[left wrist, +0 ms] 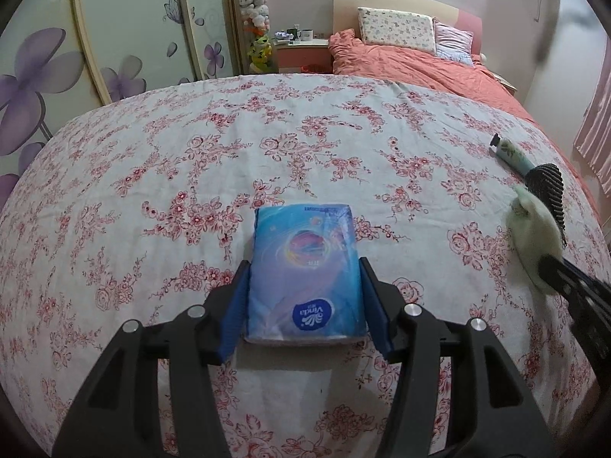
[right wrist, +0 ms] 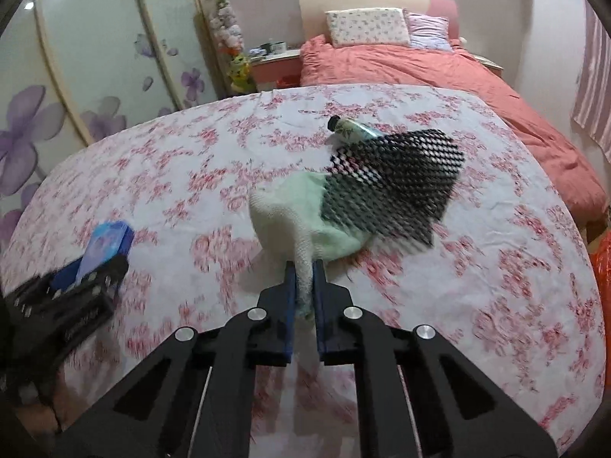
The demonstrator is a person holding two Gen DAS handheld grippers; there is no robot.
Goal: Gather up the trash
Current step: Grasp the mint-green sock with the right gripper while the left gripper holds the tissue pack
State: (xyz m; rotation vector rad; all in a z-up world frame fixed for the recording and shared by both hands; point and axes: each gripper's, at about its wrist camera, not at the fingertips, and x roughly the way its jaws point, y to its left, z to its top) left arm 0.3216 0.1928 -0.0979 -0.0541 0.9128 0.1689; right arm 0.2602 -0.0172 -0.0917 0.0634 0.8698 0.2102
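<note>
Two hand-held grippers work over the flowered bed sheet [left wrist: 152, 152]. The right hand-held gripper [right wrist: 304, 267] is clenched on a pale green crumpled wad [right wrist: 301, 210], which extends away from its tips toward a black mesh piece [right wrist: 401, 183] and a small tube [right wrist: 349, 128] just beyond. The left hand-held gripper [left wrist: 304, 267] grasps a blue tissue pack [left wrist: 305, 267] flat on the sheet, long axis running straight ahead between the pads. Both pieces lie mid-bed, well apart from each other, with open sheet all around; the bed's right edge lies nearer the wad.
</note>
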